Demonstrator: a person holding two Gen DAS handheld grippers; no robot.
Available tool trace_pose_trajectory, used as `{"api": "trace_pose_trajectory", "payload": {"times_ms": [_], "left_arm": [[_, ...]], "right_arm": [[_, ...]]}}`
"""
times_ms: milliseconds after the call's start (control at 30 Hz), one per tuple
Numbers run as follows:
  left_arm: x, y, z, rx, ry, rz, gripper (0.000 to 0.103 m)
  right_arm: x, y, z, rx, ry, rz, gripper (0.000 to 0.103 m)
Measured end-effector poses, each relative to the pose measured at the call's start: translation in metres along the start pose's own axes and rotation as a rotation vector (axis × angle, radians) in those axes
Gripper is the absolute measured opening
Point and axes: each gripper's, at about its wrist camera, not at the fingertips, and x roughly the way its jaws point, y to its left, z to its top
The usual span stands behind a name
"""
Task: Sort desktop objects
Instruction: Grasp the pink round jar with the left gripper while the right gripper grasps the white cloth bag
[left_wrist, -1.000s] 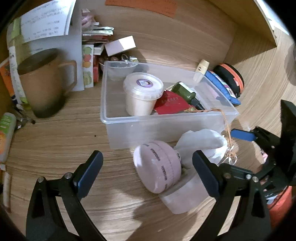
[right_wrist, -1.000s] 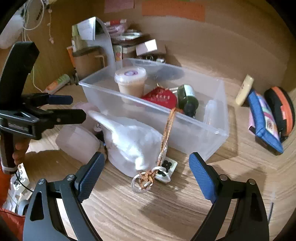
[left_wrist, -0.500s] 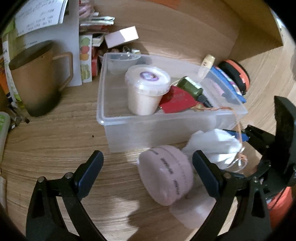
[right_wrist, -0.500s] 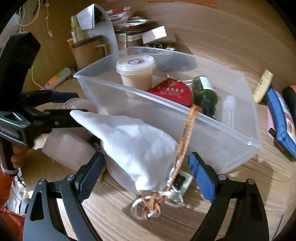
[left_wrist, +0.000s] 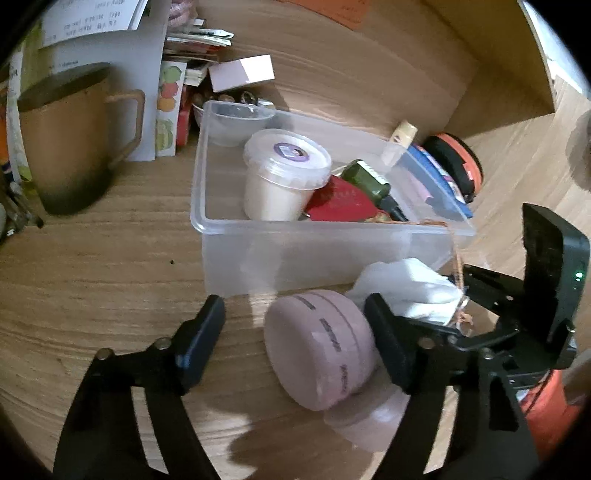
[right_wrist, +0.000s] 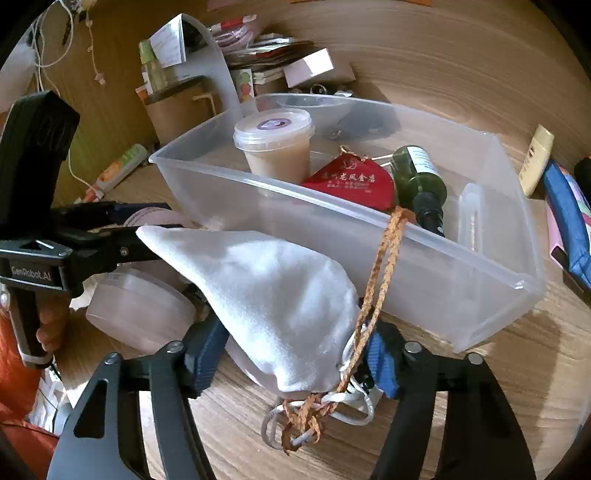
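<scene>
A pink round jar (left_wrist: 325, 347) lies on its side on the desk in front of the clear plastic bin (left_wrist: 325, 251). My left gripper (left_wrist: 295, 343) is open, its fingers either side of the jar's lid, the right finger touching it. A white drawstring pouch (right_wrist: 273, 295) with an orange cord (right_wrist: 384, 258) lies against the bin's front wall. My right gripper (right_wrist: 295, 354) has closed in on the pouch, both blue pads pressing its sides. The bin holds a lidded tub (right_wrist: 275, 144), a red pouch (right_wrist: 351, 181) and a green bottle (right_wrist: 421, 177).
A brown mug (left_wrist: 70, 140) and stacked papers and boxes (left_wrist: 207, 62) stand at the back left. A blue pencil case (right_wrist: 569, 221), an orange-black case (left_wrist: 458, 162) and a cream tube (right_wrist: 535, 158) lie right of the bin. A wooden wall rises behind.
Both grippers moved forward and narrowed. My left fingers came in around the pink jar. My right fingers closed from wide open onto the white pouch.
</scene>
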Motion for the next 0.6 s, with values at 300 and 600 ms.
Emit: {"api": "trace_pose_trajectory", "payload": {"times_ms": [300,600], "left_arm": [[-0.004,0.008,-0.004,-0.051,0.026,-0.063,0.05],[-0.015,0.002,-0.011,-0.018,-0.009,0.062,0.046]], "right_arm": [[-0.008,0.001,-0.001,0.006,-0.012,-0.015,0.05],[-0.029,0.001,0.001,0.024,-0.061,-0.034,0.045]]}}
